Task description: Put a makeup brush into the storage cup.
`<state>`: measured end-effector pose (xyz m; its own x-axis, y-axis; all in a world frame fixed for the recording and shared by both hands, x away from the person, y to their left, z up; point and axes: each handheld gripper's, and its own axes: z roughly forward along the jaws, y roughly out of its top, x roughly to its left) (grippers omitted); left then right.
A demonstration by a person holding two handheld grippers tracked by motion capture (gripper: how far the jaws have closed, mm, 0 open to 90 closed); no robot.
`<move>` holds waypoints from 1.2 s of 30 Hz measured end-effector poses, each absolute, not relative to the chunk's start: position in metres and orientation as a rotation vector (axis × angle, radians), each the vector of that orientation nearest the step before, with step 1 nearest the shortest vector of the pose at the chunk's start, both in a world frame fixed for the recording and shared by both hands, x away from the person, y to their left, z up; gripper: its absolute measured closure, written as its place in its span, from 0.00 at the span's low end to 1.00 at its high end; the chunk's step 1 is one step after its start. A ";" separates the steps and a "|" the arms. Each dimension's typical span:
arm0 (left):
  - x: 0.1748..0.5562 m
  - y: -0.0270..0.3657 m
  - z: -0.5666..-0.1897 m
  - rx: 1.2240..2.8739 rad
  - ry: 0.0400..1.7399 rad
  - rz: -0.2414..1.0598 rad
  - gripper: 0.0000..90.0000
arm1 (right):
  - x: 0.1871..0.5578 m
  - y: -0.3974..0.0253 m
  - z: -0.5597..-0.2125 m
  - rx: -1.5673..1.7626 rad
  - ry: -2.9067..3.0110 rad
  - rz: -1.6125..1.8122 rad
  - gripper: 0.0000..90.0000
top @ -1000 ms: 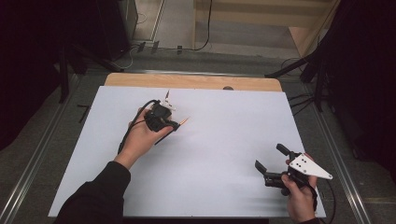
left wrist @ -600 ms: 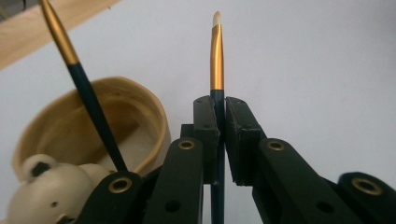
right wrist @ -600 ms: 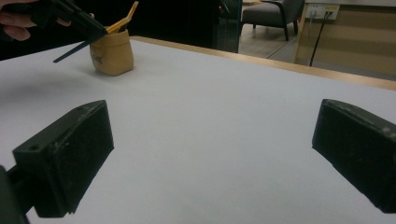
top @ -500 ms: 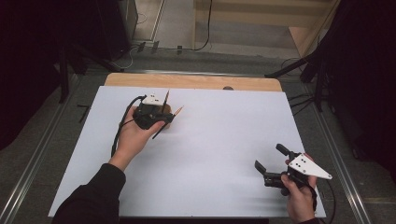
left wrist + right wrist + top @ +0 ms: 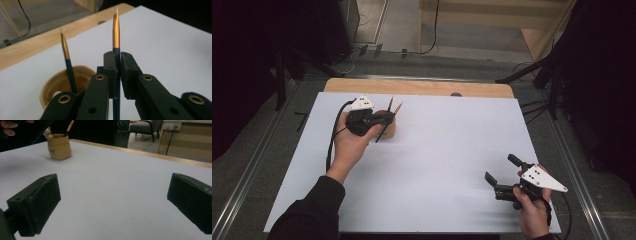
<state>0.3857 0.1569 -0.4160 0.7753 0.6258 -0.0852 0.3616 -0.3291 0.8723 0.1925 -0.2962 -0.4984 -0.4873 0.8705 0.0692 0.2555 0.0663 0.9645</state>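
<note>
Since a second ago your left gripper (image 5: 384,120) has swung up-left over the pot (image 5: 53,91), jaws clamped on a near-upright brush (image 5: 115,37) just beside its mouth, while your right gripper (image 5: 502,177) sits wide open, well apart.

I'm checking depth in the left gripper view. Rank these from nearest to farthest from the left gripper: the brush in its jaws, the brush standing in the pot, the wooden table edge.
1. The held brush, clamped between the jaws of the left gripper, dead centre.
2. The second brush, standing in the tan pot to the lower left.
3. The wooden table edge, across the back beyond the white sheet.
</note>
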 end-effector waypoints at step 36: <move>0.397 0.179 -0.413 1.629 0.821 0.382 0.94 | 0.193 -0.295 -0.499 1.119 1.810 1.438 0.00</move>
